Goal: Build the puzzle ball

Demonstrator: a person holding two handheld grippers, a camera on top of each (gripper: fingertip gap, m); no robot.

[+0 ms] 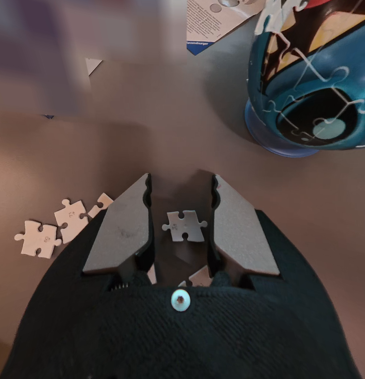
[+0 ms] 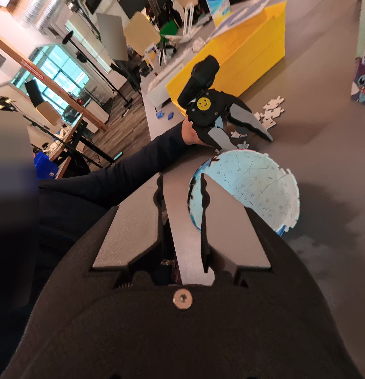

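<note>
The puzzle ball (image 1: 313, 88) is a partly built blue shell on a blue stand (image 1: 280, 147), at the upper right of the left wrist view. My left gripper (image 1: 181, 178) is open just above the grey table, with one face-down white puzzle piece (image 1: 184, 225) lying between its fingers, untouched. In the right wrist view the ball's white inside (image 2: 251, 188) faces me. My right gripper (image 2: 181, 178) is open and empty, and its right finger (image 2: 224, 225) overlaps the shell's near rim; I cannot tell if they touch. The left gripper (image 2: 244, 143) shows beyond the ball.
More face-down pieces (image 1: 54, 229) lie left of my left gripper and show again in the right wrist view (image 2: 270, 114). A leaflet (image 1: 208, 22) lies behind the ball. A yellow bin (image 2: 239, 61) stands behind the left gripper. A person's dark sleeve (image 2: 136, 164) crosses the table edge (image 2: 155, 127). About 20 centimeters separates my left fingertips from my right.
</note>
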